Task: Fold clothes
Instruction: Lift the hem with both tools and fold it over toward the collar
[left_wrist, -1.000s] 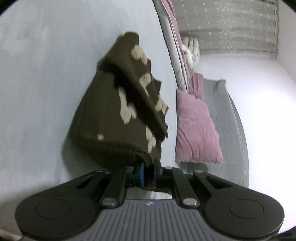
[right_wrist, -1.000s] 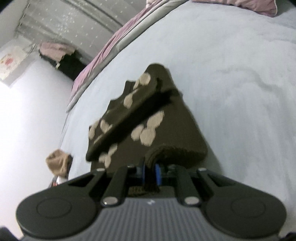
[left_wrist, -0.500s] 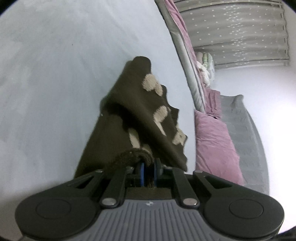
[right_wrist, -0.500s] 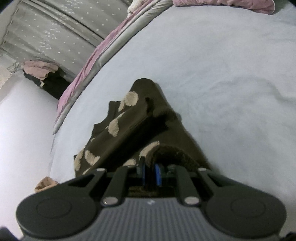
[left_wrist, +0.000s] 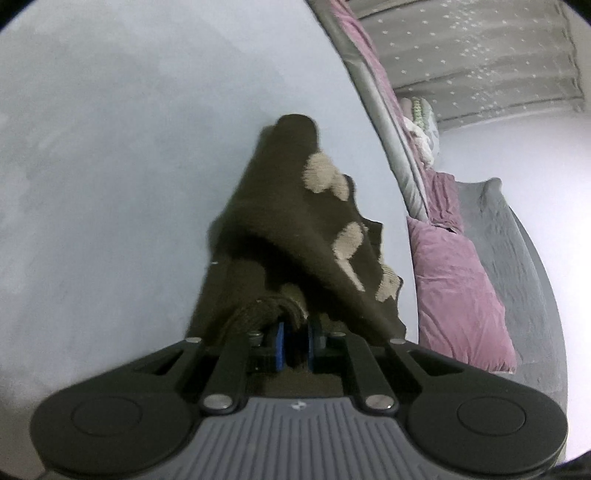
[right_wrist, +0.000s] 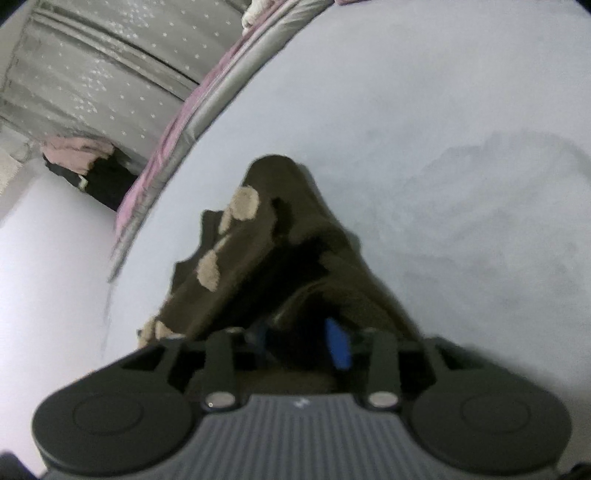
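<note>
A dark brown knitted sweater (left_wrist: 280, 236) with beige patches lies folded on the pale grey bed. My left gripper (left_wrist: 295, 345) is shut on its thick ribbed edge, the blue pads pinching the fabric. In the right wrist view the same sweater (right_wrist: 280, 266) lies under my right gripper (right_wrist: 301, 341), whose blue pads (right_wrist: 337, 347) stand apart with the dark fabric lying loose between them.
The pale grey bed sheet (left_wrist: 110, 184) spreads all around the sweater. A pink pillow (left_wrist: 458, 295) and a grey-pink quilt (left_wrist: 388, 122) lie along the bed's edge. A dotted curtain (right_wrist: 92, 81) and a pile of dark and pink clothes (right_wrist: 88, 166) are at the back.
Both grippers have carried the sweater's edge forward and down over the rest of it. My right gripper's jaws have opened and let go of the fabric. The left stays shut.
</note>
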